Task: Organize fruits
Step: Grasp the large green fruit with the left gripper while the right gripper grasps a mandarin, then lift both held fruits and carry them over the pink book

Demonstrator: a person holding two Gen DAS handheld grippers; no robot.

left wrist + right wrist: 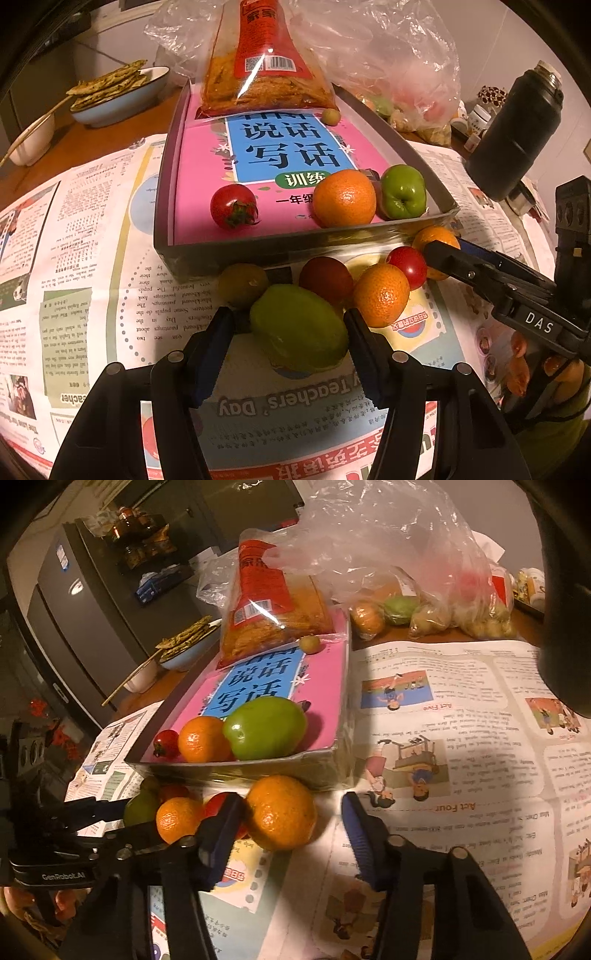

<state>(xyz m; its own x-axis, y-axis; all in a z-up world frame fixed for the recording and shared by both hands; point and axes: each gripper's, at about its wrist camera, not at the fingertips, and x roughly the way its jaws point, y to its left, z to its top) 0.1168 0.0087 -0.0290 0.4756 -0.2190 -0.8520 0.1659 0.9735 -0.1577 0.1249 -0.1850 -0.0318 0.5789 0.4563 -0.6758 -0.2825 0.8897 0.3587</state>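
Observation:
A shallow grey box [295, 251] holds a pink book, a red tomato [233, 206], an orange [344, 198] and a green fruit [403, 191]. In front of it on the newspaper lie several loose fruits. My left gripper [290, 325] is open with its fingers on either side of a green fruit [299, 328]. My right gripper [291, 825] is open around an orange [280, 812], which also shows in the left wrist view [436, 236]. Beside it lie a small orange [179, 819], a red tomato [408, 266] and a brown fruit [242, 282].
A snack packet [266, 62] and a small olive fruit [330, 116] rest on the book's far end. A clear plastic bag [406, 576] of fruit lies behind. A black flask [517, 129] stands right; a blue bowl [122, 103] of flatbread sits left.

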